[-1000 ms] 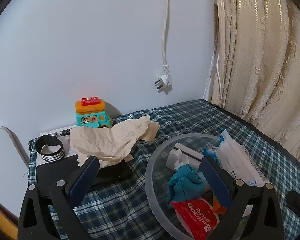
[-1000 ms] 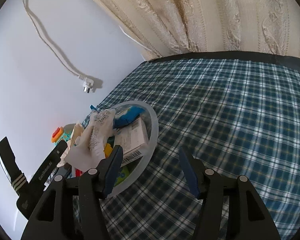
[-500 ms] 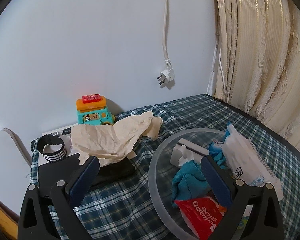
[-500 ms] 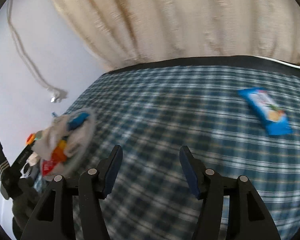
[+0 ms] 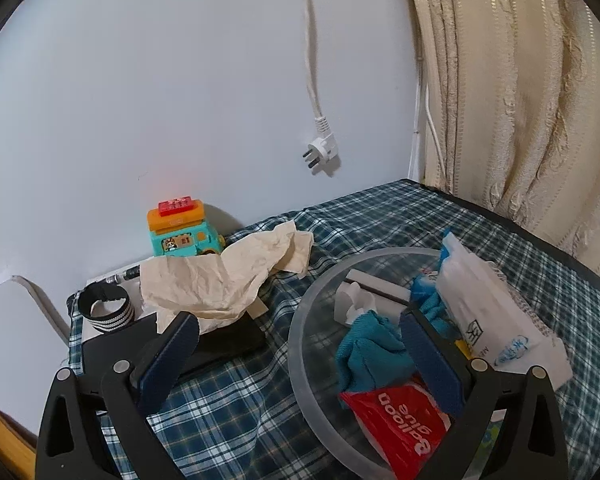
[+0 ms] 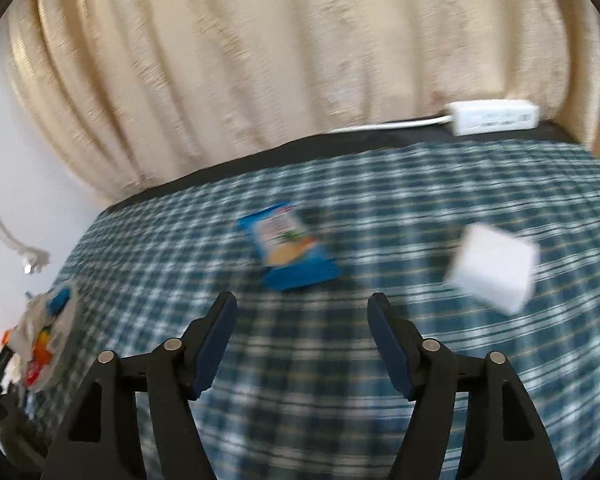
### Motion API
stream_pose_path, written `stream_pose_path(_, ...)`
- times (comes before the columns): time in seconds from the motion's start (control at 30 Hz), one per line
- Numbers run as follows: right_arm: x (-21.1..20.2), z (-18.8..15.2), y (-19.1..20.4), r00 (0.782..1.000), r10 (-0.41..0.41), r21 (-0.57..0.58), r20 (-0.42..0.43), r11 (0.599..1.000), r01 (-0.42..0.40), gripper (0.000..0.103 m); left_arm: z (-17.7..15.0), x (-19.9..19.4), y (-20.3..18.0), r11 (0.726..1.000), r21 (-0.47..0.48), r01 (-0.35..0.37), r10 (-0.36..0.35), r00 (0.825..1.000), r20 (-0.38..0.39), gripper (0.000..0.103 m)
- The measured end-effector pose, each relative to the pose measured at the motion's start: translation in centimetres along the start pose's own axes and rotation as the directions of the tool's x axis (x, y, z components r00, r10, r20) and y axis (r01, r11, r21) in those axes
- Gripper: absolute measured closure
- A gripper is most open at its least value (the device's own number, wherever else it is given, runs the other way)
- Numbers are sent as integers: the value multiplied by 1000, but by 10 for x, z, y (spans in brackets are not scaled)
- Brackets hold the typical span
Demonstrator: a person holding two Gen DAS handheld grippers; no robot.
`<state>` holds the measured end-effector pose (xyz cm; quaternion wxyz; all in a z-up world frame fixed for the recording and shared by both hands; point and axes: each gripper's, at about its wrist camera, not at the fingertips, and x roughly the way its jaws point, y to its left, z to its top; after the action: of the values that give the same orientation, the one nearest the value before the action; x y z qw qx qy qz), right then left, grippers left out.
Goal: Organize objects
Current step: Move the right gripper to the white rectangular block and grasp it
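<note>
The desk wore a blue checked cloth, with a cream curtain along its far edge and a pale wall on its left side. The wide middle of the cloth lay bare around the right tongs, whose jaws were opening with nothing between them. Just beyond their tips lay a blue snack packet, flat on the cloth; a white box lay to its right, apart from it, and a white power strip sat at the far edge under the curtain.

Near the left edge stood a clear bowl crowded with a white wipes pack, a teal cloth and a red pouch. The left tongs were spread wide and gripped nothing, one finger above the bowl, the other outside its rim. Crumpled paper, a striped band and a toy truck filled the corner by the wall.
</note>
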<state>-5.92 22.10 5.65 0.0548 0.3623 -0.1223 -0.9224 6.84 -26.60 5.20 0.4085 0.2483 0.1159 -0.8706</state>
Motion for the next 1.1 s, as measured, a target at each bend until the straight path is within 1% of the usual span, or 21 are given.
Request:
stream_pose_path(0.13,-12,8,-36,995,-92,-1,42,996,92,30,3,-13,-5,999,31,17,-17,1000,10,0)
stream_pose_path(0.27,-22,14,-68,984,-167,27,63,986,166,24,7,-32,-12,997,58,46,-48,998,33,0)
stream_pose_path(0.3,-24,16,-77,981,-184,33,67,983,182,21,8,-37,-14,997,63,53,-55,998,38,0)
stream_pose_path(0.33,-23,17,-82,983,-174,18,64,985,173,19,10,-42,-16,996,66,67,-70,997,42,0)
stream_pose_path(0.37,-22,18,-87,982,-181,15,56,984,180,16,11,-46,-19,994,69,81,-84,996,44,0)
stream_pose_path(0.47,-12,19,-102,982,-187,5,12,982,187,16,15,-60,-28,988,81,132,-136,990,47,0)
stream_pose_path(0.53,-5,19,-109,984,-174,3,-22,985,175,16,15,-70,-37,982,99,163,-168,985,48,0)
stream_pose_path(0.63,5,19,-114,984,-171,-3,-56,985,171,16,13,-82,-56,965,143,219,-226,974,34,0)
stream_pose_path(0.7,9,20,-117,984,-164,9,-73,986,166,16,9,-87,-72,950,179,258,-264,964,11,0)
stream_pose_path(0.83,16,21,-123,985,-140,33,-99,989,143,16,-2,-94,-105,922,258,289,-293,956,-26,0)
stream_pose_path(0.9,16,22,-123,987,-131,32,-98,990,135,16,-8,-99,-122,898,287,333,-331,942,-57,0)
stream_pose_path(0.97,17,22,-123,986,-133,31,-98,990,137,16,-13,-102,-141,870,305,388,-374,922,-106,0)
stream_pose_path(1.1,21,23,-122,984,-143,13,-103,989,145,16,-21,-108,-174,824,338,455,-420,890,-174,0)
